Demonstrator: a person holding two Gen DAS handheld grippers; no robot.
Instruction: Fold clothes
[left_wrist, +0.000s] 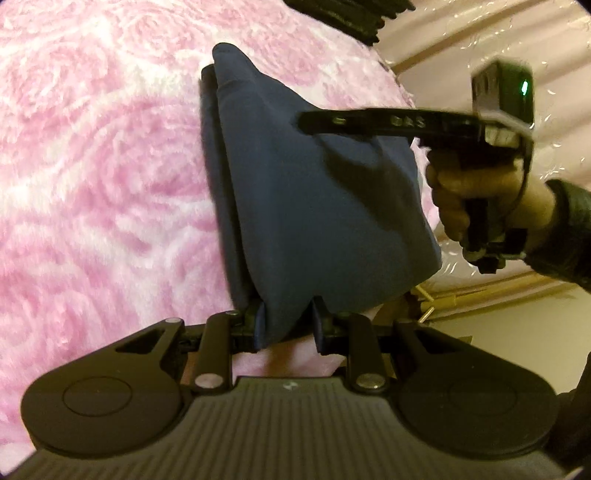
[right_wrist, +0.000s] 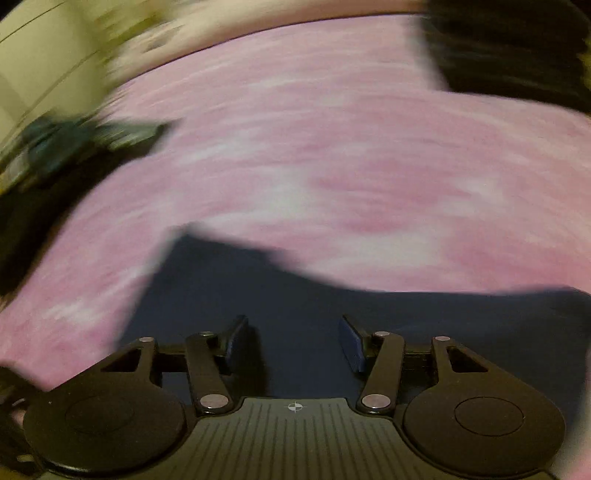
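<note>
A navy blue garment (left_wrist: 314, 192) lies folded into a long strip on a fluffy pink blanket (left_wrist: 92, 166). My left gripper (left_wrist: 284, 325) is shut on the garment's near end, with cloth bunched between its fingers. My right gripper (left_wrist: 314, 123), held in a hand (left_wrist: 461, 199), reaches in from the right over the middle of the garment. The right wrist view is blurred by motion. There my right gripper (right_wrist: 295, 343) stands open just above the navy garment (right_wrist: 332, 314), its pads apart and nothing pinched between them.
The pink blanket (right_wrist: 332, 147) covers most of the surface. A dark pile (left_wrist: 351, 14) sits at its far edge, also seen as a dark pile (right_wrist: 509, 48). A dark teal object (right_wrist: 74, 144) lies at the left. A pale wall (left_wrist: 480, 44) runs beside the blanket's right edge.
</note>
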